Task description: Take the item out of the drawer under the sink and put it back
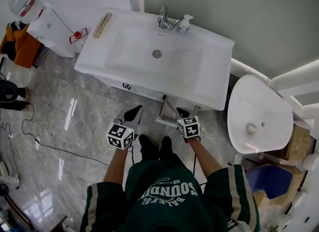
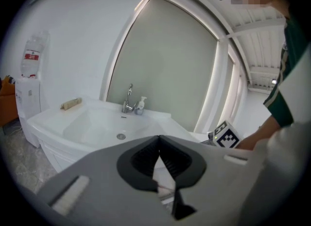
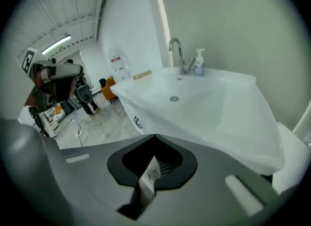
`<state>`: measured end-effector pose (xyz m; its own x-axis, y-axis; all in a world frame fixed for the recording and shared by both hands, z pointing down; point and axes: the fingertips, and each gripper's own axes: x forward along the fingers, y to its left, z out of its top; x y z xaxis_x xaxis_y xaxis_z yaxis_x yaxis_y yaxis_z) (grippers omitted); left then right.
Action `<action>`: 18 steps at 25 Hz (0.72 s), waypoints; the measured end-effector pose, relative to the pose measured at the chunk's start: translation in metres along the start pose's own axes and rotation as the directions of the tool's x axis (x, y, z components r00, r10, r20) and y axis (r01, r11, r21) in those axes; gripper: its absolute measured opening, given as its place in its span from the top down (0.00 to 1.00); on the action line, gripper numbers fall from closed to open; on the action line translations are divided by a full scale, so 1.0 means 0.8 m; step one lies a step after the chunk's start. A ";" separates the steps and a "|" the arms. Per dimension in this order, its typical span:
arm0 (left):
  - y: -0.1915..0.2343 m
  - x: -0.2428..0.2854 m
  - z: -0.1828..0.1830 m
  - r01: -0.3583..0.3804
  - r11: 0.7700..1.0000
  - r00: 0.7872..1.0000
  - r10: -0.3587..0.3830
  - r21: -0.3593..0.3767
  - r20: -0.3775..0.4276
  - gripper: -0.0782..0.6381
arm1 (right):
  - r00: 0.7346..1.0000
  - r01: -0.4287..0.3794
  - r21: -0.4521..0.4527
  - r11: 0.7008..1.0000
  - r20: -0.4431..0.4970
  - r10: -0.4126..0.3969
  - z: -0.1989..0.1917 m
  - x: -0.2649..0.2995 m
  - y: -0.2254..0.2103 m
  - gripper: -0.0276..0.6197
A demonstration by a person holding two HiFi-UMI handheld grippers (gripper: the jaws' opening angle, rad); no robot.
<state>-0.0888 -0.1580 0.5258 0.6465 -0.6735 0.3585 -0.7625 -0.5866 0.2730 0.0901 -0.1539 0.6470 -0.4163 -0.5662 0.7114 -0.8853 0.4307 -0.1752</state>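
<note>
- Glossy marbled floor (image 1: 75, 121) surrounds a white sink (image 1: 204, 84) set against a pale green wall, with a toilet (image 1: 259, 116) to its right.
- On the sink's back edge stand 1 faucet (image 1: 164, 19) and 1 soap bottle (image 1: 184, 25); a wooden brush (image 1: 102, 25) lies on the left rim.
- Under the basin, the drawer (image 1: 168, 112) is pulled partly out.
- Left gripper (image 1: 133, 114) hangs just left of the drawer, its 2 jaws closed tip to tip with nothing clamped.
- Right gripper (image 1: 182, 112) sits at the drawer's right edge, jaws closed on a thin white item (image 3: 148, 176) with small dark print.
- Below, a person in a green shirt stands facing the sink.
</note>
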 end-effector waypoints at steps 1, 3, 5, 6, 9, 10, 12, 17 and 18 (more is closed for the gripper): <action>-0.001 0.000 0.014 0.001 1.000 1.000 -0.001 0.012 0.015 0.82 | 0.999 0.001 -0.001 1.000 0.046 -0.001 0.025 -0.012 0.001 0.95; -0.004 -0.001 0.041 0.004 0.999 0.999 -0.006 0.037 0.047 0.82 | 0.991 -0.001 -0.007 1.000 0.134 0.002 0.074 -0.036 0.004 0.95; -0.005 -0.003 0.068 0.005 0.998 0.997 -0.010 0.068 0.076 0.82 | 0.975 -0.003 -0.024 1.000 0.224 0.008 0.124 -0.062 0.009 0.95; -0.005 -0.003 0.083 0.005 0.996 0.996 -0.013 0.085 0.090 0.82 | 0.963 -0.002 -0.034 0.999 0.270 0.011 0.148 -0.075 0.011 0.95; -0.006 -0.006 0.126 -0.001 0.992 0.991 -0.016 0.130 0.135 0.82 | 0.916 0.010 -0.067 0.998 0.400 0.018 0.214 -0.118 0.016 0.95; -0.006 -0.007 0.139 -0.005 0.990 0.988 -0.016 0.141 0.150 0.82 | 0.899 0.015 -0.077 0.997 0.437 0.020 0.232 -0.133 0.018 0.95; -0.007 -0.012 0.160 -0.013 0.988 0.984 -0.016 0.156 0.177 0.82 | 0.865 0.021 -0.093 0.995 0.500 0.029 0.263 -0.162 0.024 0.95; -0.010 -0.020 0.188 -0.019 0.983 0.976 -0.020 0.180 0.215 0.82 | 0.779 0.060 -0.121 0.991 0.627 0.030 0.312 -0.220 0.033 0.95; -0.010 -0.021 0.192 -0.021 0.983 0.975 -0.021 0.183 0.222 0.82 | 0.761 0.072 -0.122 0.990 0.648 0.024 0.318 -0.228 0.033 0.95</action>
<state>-0.0894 -0.2108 0.3802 0.6520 -0.7441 0.1459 -0.7579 -0.6451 0.0971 0.0900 -0.2180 0.3394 -0.4727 -0.8759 0.0964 -0.8811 0.4712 -0.0392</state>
